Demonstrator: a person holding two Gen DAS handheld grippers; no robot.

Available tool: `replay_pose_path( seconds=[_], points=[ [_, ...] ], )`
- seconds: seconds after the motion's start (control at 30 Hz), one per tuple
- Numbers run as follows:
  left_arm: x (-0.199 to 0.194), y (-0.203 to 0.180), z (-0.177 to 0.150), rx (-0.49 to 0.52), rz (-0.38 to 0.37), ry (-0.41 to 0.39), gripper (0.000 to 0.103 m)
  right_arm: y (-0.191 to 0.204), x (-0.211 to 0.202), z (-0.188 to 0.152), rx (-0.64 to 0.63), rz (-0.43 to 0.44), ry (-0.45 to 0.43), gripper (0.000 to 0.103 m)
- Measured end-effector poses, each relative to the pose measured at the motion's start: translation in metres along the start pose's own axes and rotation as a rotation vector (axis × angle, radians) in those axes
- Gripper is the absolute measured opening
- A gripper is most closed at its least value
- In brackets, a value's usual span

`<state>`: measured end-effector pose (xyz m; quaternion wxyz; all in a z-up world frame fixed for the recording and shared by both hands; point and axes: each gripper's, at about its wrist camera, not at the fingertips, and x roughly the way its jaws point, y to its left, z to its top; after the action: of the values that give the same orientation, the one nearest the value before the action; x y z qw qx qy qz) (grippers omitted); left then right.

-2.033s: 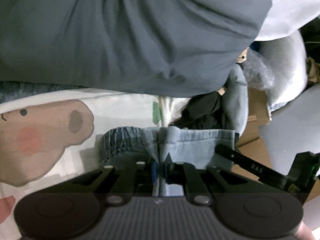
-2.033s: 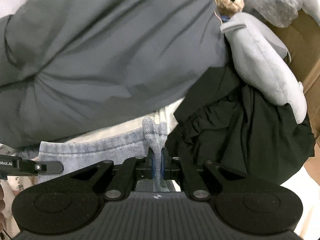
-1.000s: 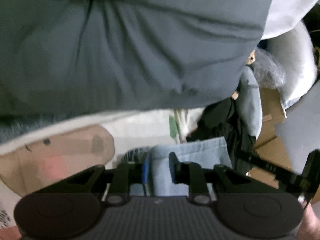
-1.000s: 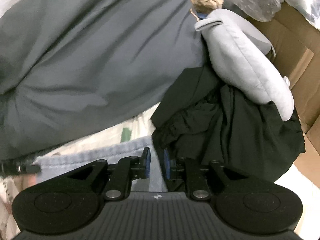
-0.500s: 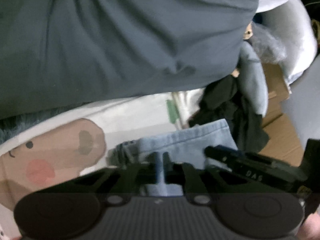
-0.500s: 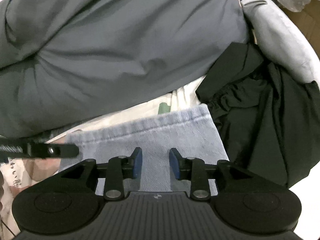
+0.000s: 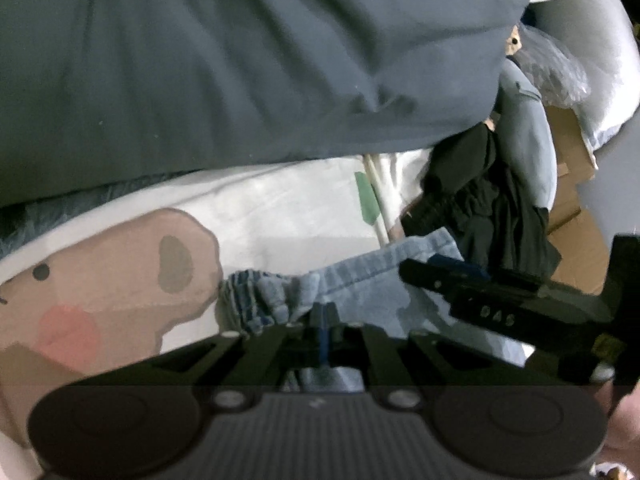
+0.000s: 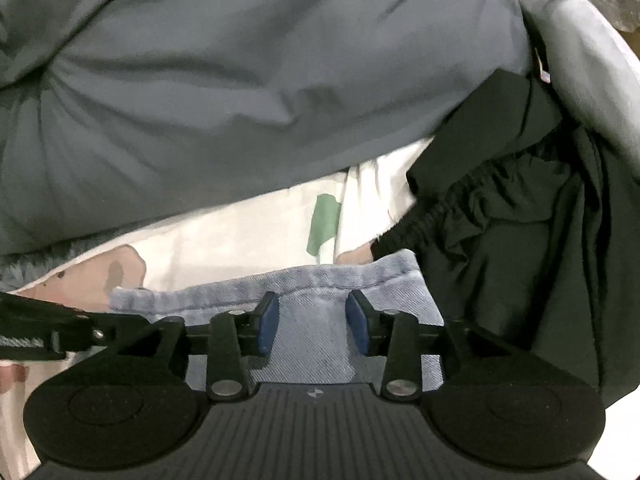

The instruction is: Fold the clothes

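A light blue denim garment (image 8: 320, 316) lies on a white bedsheet printed with a cartoon animal (image 7: 112, 280). In the left wrist view its bunched, gathered edge (image 7: 260, 296) sits just ahead of my left gripper (image 7: 325, 322), which is shut on a fold of the denim. My right gripper (image 8: 313, 318) is open, its blue pads (image 8: 267, 322) spread over the flat denim near the hem, holding nothing. The right gripper's finger also shows in the left wrist view (image 7: 480, 300).
A large dark grey duvet (image 8: 260, 80) fills the upper part of both views. A black garment (image 8: 520, 232) lies to the right of the denim. A grey plush cushion (image 7: 528, 128) and cardboard boxes (image 7: 572, 216) lie at the far right.
Both grippers let go of the denim about a second ago. The left one has shut again on a fold of it. The right one has opened wider and now hovers over the flat cloth.
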<state>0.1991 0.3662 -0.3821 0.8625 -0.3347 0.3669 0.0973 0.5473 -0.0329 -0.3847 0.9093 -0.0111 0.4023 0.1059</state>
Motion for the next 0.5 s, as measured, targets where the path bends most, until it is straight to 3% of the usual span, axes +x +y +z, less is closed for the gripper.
replay_pose_path(
  seconds=[0.13,0.2,0.23,0.3,0.37,0.43,0.5],
  points=[
    [-0.017,-0.009,0.006,0.014,0.003,-0.038,0.003,-0.008,-0.004,0.003,0.046,0.039,0.007,0.044],
    [-0.026,-0.014,0.005,0.035,0.005,-0.055,0.003,-0.009,-0.018,0.004,0.054,0.059,-0.023,0.035],
    [-0.030,-0.017,0.005,0.043,0.004,-0.061,0.005,-0.006,-0.026,0.003,0.043,0.058,-0.043,0.023],
    [-0.035,-0.024,0.004,0.065,-0.006,-0.069,0.009,-0.001,-0.042,0.000,0.023,0.059,-0.079,0.019],
    [-0.037,-0.031,0.001,0.105,-0.007,-0.077,0.018,0.007,-0.056,-0.006,0.011,0.070,-0.107,0.019],
    [-0.034,-0.037,-0.002,0.156,0.009,-0.076,0.044,0.017,-0.064,-0.016,-0.010,0.068,-0.106,0.019],
    [-0.027,-0.037,-0.005,0.184,0.031,-0.062,0.043,0.023,-0.062,-0.026,-0.027,0.045,-0.072,0.019]
  ],
)
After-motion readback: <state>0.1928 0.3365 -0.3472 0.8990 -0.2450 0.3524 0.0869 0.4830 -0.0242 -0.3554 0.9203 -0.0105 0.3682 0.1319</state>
